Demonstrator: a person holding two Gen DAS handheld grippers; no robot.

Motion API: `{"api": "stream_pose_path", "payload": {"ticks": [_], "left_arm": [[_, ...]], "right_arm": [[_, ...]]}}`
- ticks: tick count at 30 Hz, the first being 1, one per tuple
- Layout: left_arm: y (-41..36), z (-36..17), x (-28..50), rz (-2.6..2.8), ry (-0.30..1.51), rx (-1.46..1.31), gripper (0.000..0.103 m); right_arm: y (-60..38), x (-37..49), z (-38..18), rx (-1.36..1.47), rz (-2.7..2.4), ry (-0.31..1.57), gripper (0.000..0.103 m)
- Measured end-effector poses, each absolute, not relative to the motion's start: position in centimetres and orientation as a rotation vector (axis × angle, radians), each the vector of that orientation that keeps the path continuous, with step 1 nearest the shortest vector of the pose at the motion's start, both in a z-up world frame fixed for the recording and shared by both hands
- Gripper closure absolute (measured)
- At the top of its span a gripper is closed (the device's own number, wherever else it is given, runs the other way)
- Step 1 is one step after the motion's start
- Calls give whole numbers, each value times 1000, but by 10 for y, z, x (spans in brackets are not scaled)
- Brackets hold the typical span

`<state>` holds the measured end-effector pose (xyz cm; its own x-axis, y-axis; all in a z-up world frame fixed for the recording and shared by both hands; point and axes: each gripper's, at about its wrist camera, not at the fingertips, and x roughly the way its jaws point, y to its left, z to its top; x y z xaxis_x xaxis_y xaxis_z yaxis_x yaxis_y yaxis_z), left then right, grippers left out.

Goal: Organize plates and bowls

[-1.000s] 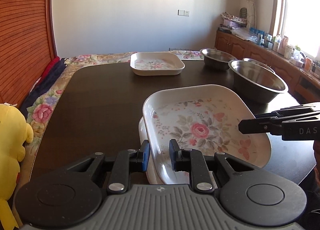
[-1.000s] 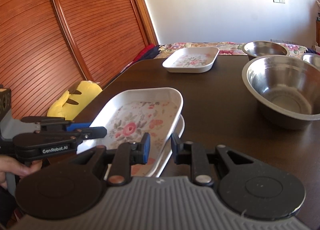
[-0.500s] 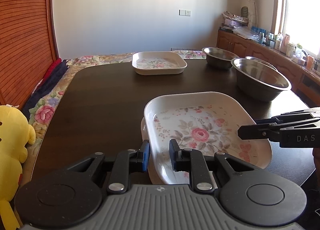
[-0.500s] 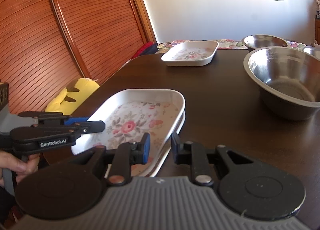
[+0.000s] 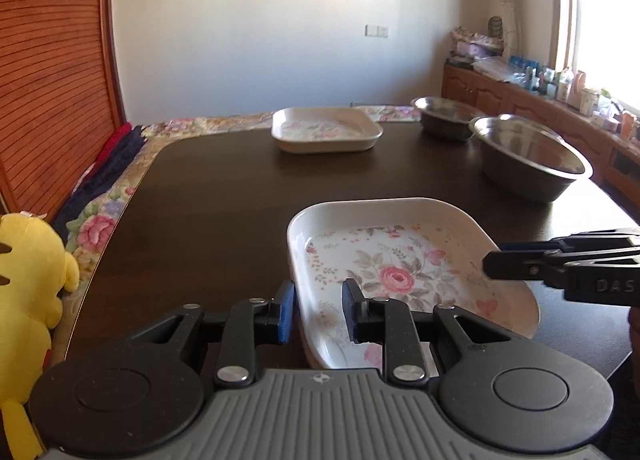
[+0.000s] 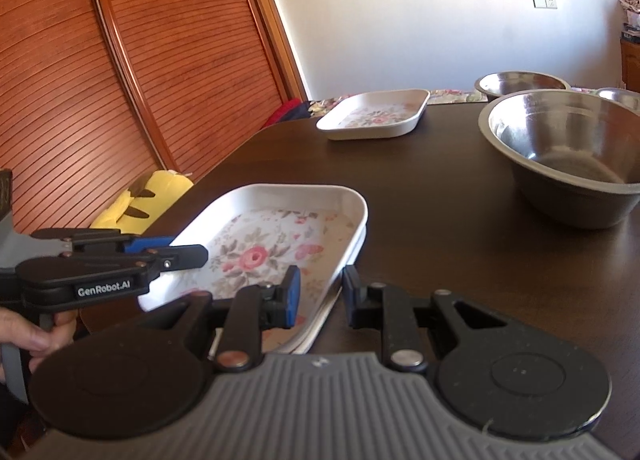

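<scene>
A white floral plate [image 5: 404, 272] lies nested on another like it at the table's near edge; it also shows in the right wrist view [image 6: 276, 244]. My left gripper [image 5: 319, 312] is shut on its near-left rim. My right gripper [image 6: 318, 296] is shut on its opposite rim, and shows from the side in the left wrist view [image 5: 560, 266]. A second floral plate [image 5: 326, 134] sits at the far side. A large steel bowl [image 5: 532, 156] stands on the right, with a smaller steel bowl [image 5: 444, 116] behind it.
The dark wooden table [image 5: 220, 188] fills the middle. A yellow plush toy [image 5: 28, 284] sits beside the table's left edge. A wooden slatted door [image 6: 100, 80] is on the left. A cluttered sideboard [image 5: 560, 100] runs along the right wall.
The held plate has come down from a tilt and now lies flat in the plate beneath it. Both grippers lowered with it and stay on its rims.
</scene>
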<state>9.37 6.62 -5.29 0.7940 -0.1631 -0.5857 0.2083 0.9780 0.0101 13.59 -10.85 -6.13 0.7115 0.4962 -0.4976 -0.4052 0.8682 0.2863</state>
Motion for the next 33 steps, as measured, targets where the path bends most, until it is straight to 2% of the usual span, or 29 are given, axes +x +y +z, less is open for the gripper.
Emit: {"api": "stream_pose_path", "payload": {"ticks": [9,11,15,17,19,22,24,33], "left_arm": [[70,-57,94,-201,614,50,77],[71,-58,94,-202,617,45,73],[73,-59,91,-197,617,41,50],[74,-58,90,-195,618,42,43],[75,-58,89,-190,615,44,28],[76,-56,87,-182,604,47,19],[77,-54,87,-178,599,44,16],[77,-42,90,-181,568,42,15]], "right_arm": [[-109,131,-68,179,491,556,78],[-109,130,-70,172,491,554,78],[-107,125,-69,155,493,534,78],[-108,123,-66,154,490,519,78],[-110,122,-63,160,489,508,78],[-111,121,-60,162,485,494,78],[-110,120,-58,157,483,486,78],[-109,115,-48,128,476,452,71]]}}
